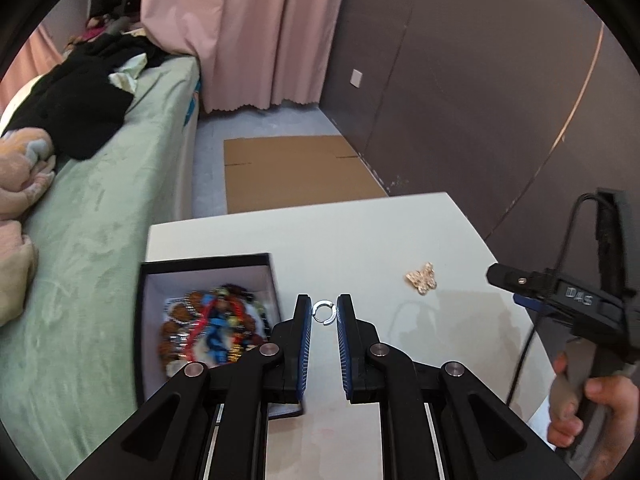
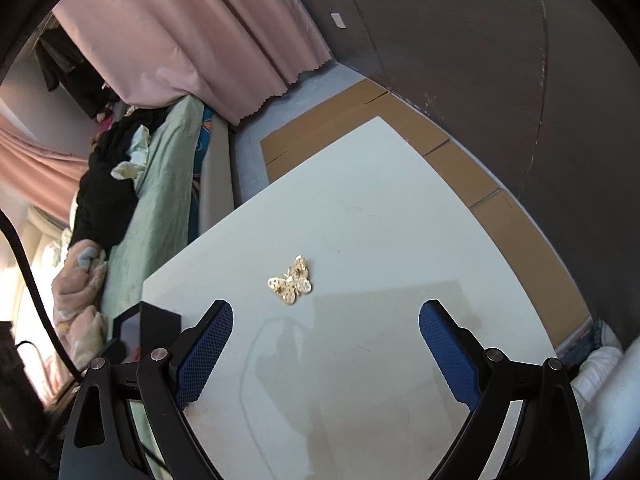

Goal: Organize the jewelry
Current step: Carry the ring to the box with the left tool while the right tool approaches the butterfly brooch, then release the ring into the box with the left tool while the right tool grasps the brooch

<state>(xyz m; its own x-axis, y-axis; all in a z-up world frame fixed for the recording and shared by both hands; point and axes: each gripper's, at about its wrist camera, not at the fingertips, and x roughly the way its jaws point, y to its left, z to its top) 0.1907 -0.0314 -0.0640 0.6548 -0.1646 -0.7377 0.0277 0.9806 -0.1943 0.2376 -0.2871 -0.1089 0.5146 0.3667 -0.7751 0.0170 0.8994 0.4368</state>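
Note:
A small silver hoop earring (image 1: 324, 312) sits pinched between the blue pads at the tips of my left gripper (image 1: 324, 305), above the white table (image 1: 360, 232). Just left of the fingers stands a black box (image 1: 204, 258) with a white lining, filled with a tangle of colourful bead jewelry (image 1: 212, 324). A gold butterfly brooch (image 1: 422, 278) (image 2: 291, 280) lies flat on the table to the right. My right gripper (image 2: 326, 305) hovers open just short of the brooch, with nothing between its fingers. It also shows at the right edge of the left wrist view, as the right gripper (image 1: 520, 282) held by a hand (image 1: 588, 412).
A bed with a green cover (image 1: 120, 208) and piled dark clothes runs along the table's left side. Flattened cardboard (image 1: 296, 172) lies on the floor beyond the table's far edge. A dark wall (image 1: 480, 100) and pink curtains (image 1: 248, 32) stand behind.

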